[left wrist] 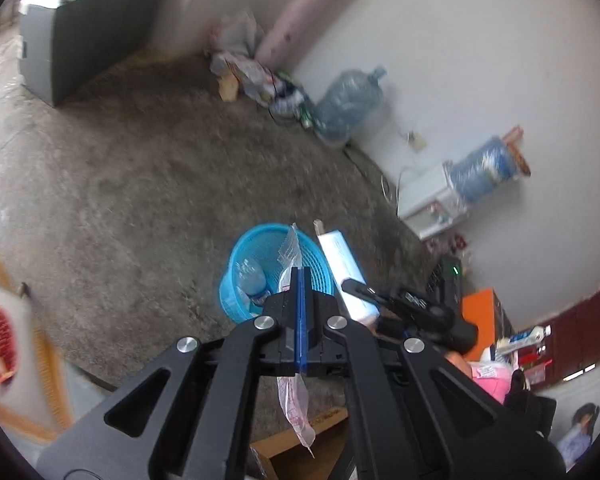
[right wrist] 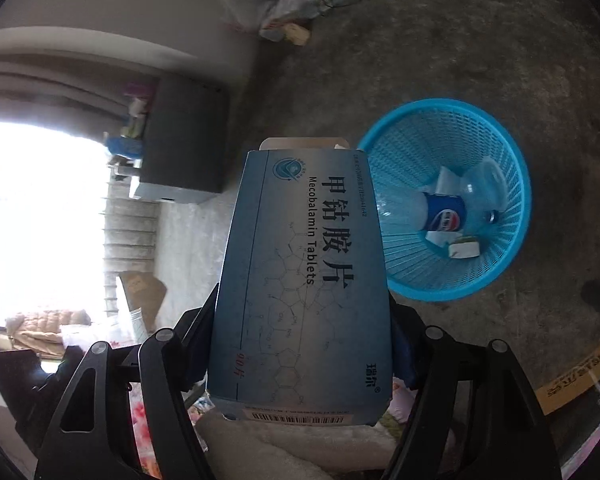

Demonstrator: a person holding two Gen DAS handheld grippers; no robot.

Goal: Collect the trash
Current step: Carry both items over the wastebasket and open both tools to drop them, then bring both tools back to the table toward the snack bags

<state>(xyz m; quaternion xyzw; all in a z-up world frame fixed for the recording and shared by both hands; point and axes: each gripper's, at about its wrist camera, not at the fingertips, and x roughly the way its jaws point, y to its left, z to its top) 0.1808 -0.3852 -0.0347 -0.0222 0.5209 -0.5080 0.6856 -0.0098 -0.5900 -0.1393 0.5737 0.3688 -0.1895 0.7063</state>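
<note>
The left hand-held gripper is pressed together on a clear plastic wrapper, which hangs limp below the jaws and pokes out ahead of them. The right hand-held gripper is spread wide around a blue medicine box, clamping it by its 2 long sides. The blue basket sits on the floor ahead of both, just right of the box, with a bottle already inside. Risk: released from here, the light wrapper could drift past the rim. The box sits left of the opening, so an early drop would likely strike the rim or floor.
</note>
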